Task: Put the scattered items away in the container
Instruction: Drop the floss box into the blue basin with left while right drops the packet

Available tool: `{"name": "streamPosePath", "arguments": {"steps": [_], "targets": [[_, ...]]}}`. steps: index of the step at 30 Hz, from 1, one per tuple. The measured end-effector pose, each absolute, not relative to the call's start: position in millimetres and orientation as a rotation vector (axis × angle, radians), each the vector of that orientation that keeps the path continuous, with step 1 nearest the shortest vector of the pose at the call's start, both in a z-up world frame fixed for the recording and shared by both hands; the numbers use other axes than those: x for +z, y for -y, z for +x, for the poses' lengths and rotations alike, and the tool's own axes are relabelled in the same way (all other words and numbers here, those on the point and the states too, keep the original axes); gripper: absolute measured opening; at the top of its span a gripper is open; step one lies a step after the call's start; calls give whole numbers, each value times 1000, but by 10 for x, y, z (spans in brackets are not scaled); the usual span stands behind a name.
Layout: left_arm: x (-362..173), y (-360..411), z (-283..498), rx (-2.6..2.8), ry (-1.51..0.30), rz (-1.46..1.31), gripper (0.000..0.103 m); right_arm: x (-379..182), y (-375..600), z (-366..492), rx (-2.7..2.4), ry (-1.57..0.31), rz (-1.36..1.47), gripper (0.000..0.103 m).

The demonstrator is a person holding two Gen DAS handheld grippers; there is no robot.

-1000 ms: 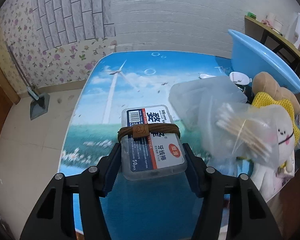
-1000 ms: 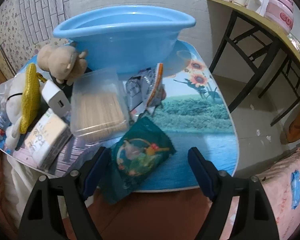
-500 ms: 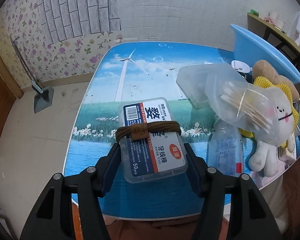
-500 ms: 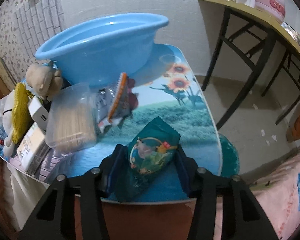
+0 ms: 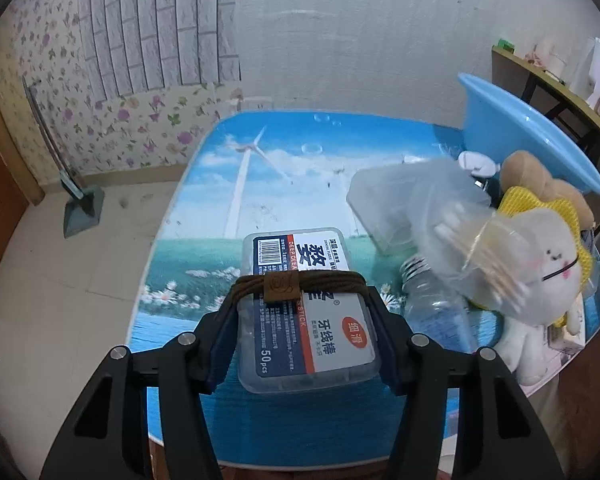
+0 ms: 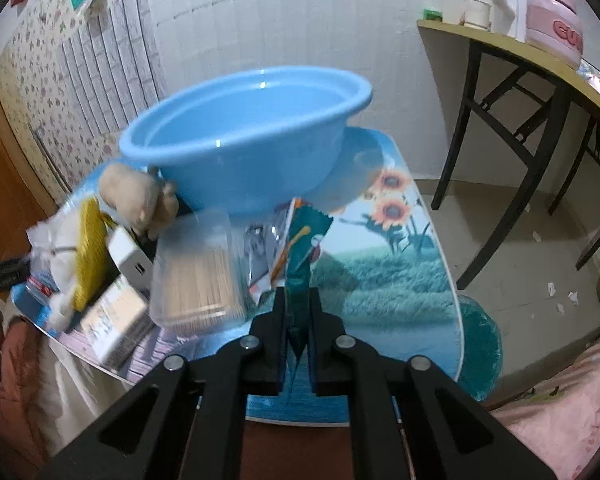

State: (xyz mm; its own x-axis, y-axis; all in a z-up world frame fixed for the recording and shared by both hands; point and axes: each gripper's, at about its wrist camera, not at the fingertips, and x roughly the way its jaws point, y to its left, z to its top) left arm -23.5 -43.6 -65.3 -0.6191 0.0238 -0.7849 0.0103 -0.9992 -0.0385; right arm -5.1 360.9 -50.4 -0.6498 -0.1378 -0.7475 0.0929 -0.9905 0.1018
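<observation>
My left gripper [image 5: 302,300] grips a clear floss-pick box [image 5: 308,320] with a brown hair tie [image 5: 284,286] round it. Its jaws are closing, the pads press the box's sides, and the box hangs above the picture-printed table [image 5: 292,168]. In the right wrist view my right gripper [image 6: 298,304] is shut on a teal snack packet [image 6: 304,240], which stands edge-on and is raised off the table. The blue basin [image 6: 240,136] stands just beyond it, also at the far right in the left wrist view [image 5: 532,152].
A white plush [image 5: 548,264], brown plush [image 5: 528,168], swab bag [image 5: 472,248] and clear bottle [image 5: 436,312] crowd the table's right. A toothpick box [image 6: 198,276], white charger [image 6: 130,256], tissue pack [image 6: 116,324] and silver packet [image 6: 260,248] lie before the basin. A side table [image 6: 540,52] stands right.
My right gripper went from wide open around the teal packet to shut on it and lifted it, the packet turning edge-on. My left gripper kept the floss box in its grip.
</observation>
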Motion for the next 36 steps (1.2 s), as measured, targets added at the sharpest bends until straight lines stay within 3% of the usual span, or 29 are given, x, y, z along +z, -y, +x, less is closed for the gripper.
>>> {"name": "streamPosePath", "arguments": {"steps": [10, 18, 36], "targets": [[11, 257, -208, 2850, 71, -1173, 58, 11, -3580, -21, -2764, 131, 1038, 8], [412, -304, -467, 2751, 41, -1038, 58, 250, -3319, -317, -2729, 92, 932, 8], [421, -1361, -1521, 2696, 19, -1110, 58, 253, -3191, -1045, -2674, 79, 810, 8]]}}
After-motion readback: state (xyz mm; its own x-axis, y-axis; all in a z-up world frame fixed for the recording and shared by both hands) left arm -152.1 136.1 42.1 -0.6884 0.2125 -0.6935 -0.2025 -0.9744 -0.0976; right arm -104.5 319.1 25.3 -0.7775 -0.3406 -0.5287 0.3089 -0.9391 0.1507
